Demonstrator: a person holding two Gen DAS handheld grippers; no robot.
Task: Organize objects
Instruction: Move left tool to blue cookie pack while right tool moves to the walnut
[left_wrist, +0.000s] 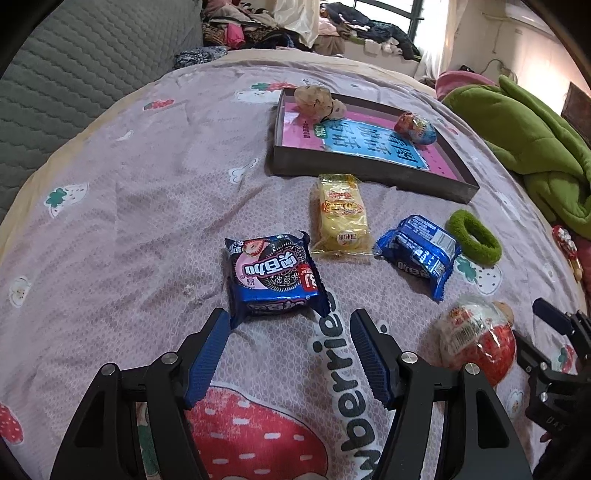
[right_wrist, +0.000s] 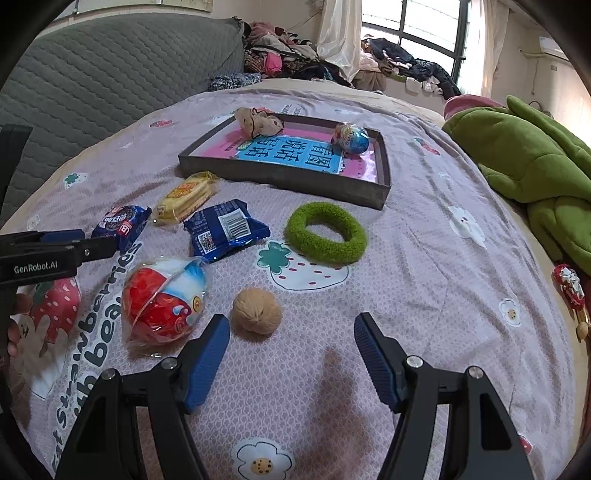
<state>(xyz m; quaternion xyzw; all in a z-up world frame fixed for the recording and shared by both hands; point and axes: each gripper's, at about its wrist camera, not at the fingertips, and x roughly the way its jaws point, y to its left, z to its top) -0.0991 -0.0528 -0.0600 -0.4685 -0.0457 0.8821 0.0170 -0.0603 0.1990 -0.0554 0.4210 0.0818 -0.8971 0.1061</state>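
I had both grippers low over the bed (right_wrist: 424, 258), and neither had anything in hand. The left gripper (left_wrist: 290, 325) stood with its fingers spread wide, empty, lined up just short of the cookie packet (left_wrist: 275, 275), whose near edge lay close to the left fingertip. The right gripper (right_wrist: 291, 330) was equally wide and empty, with the walnut (right_wrist: 257, 311) lying just ahead of it, nearer its left finger.

The tray (right_wrist: 280, 177) sat farther up the bed and already held a crumpled wrapper (right_wrist: 258, 122) and a blue egg toy (right_wrist: 350, 137). Still loose on the bedcover were the yellow wafer pack (left_wrist: 341, 214), the second blue packet (left_wrist: 419, 251), the green ring (right_wrist: 327, 232) and the red egg toy (right_wrist: 162, 299).

I judged the sorting to be partly done, with the cookie packet the likely next pick. That would call for easing the left gripper forward until the fingers straddled the packet, then closing gently, since the wrapper looked slippery and crushable.
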